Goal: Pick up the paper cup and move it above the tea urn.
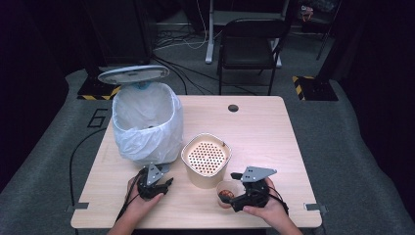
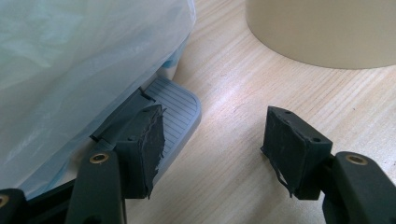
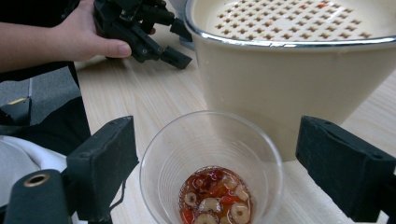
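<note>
At a wooden table (image 1: 264, 132), a person works two hand-held tools: the right claw (image 3: 215, 172) stands open, its pads flanking a clear cup (image 3: 210, 149) without touching it, the cup sitting between them with a shallow layer of red-brown liquid and sliced fruit at the bottom. Just beyond the right claw rises a cream strainer pot (image 3: 280, 93), close enough that the cup's far wall nearly meets it. The left claw (image 2: 215, 140) is open too, nothing between its jaws; one jaw rests on the grey pedal (image 2: 180, 105) of a bag-lined bin (image 1: 147, 122) directly ahead of it, and the bin's lid (image 1: 133, 74) stands raised. The risks look plain. The cup is thin and soft, so too hard a squeeze could buckle it and slop the dregs onto the table; too light a one could let it slip on the lift. A pad closing off-centre might shove the cup against the pot and tip it. And should the left jaw slide off the pedal, the lid would likely drop just as the cup comes over.
</note>
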`<state>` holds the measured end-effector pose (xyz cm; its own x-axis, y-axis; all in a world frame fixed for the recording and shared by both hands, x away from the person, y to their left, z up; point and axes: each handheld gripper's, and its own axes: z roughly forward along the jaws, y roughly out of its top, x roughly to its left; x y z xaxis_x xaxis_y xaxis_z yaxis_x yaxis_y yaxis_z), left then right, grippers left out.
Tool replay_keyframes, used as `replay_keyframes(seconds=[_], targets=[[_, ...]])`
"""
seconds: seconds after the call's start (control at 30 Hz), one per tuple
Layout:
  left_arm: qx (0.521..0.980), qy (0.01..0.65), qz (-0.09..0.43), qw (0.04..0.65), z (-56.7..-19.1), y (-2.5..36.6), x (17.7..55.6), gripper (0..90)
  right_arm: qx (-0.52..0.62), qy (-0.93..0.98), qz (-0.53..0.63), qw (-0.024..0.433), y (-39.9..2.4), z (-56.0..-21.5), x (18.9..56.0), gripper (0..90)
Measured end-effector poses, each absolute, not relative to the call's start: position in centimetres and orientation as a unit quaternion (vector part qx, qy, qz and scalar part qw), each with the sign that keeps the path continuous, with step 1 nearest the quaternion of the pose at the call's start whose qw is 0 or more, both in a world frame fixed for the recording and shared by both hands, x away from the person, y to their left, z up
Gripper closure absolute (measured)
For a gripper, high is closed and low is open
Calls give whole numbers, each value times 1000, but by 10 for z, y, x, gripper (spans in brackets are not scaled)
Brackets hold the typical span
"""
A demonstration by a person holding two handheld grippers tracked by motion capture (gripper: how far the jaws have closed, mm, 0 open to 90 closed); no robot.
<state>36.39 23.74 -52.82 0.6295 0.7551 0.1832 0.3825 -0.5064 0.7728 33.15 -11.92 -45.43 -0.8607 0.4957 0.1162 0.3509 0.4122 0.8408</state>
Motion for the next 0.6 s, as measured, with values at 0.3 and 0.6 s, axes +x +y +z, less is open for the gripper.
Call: replay_keyframes(seconds=[0.3, 0.6], targets=[[828, 343, 260, 359, -528, 237, 364, 381, 245, 846, 466, 79, -114, -464, 330, 123], [828, 344, 258, 360, -528, 238, 364, 381, 235, 856, 454, 81, -109, -475, 329, 139]])
